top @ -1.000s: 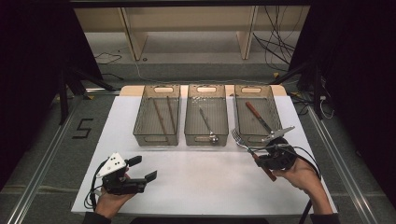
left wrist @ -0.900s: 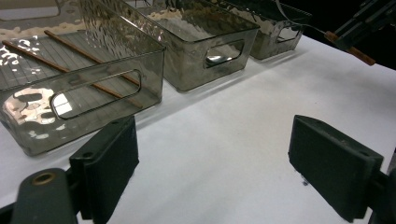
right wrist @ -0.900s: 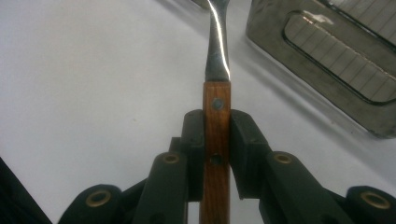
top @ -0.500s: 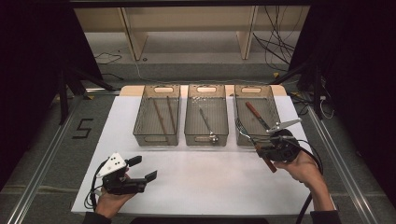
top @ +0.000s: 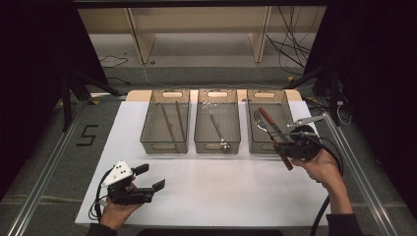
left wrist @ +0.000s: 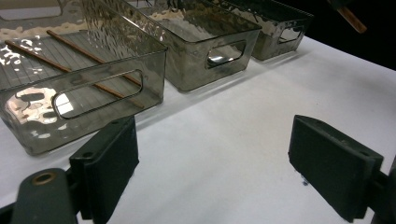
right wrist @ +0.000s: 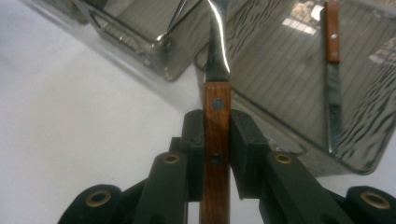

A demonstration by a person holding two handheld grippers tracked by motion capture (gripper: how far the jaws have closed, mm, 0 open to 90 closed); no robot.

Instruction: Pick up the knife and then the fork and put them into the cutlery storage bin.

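Sorting cutlery, mid-carry: right gripper [top: 284,143] clamped on a wooden-handled fork [right wrist: 216,116], held above the near rim of the right-hand bin [top: 282,101] of 3, by the mat's right edge. Next: lower gently, release inside. Steel tines, riveted brown handle. Left gripper [top: 147,183] gaping wide, idle at the near-left corner.

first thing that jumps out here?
The right claw, shut on a wooden-handled fork and held up over the near end of the right bin, where a knife already lies. Then the row of three smoky clear bins on the white table, with the left claw open near the table's front left.
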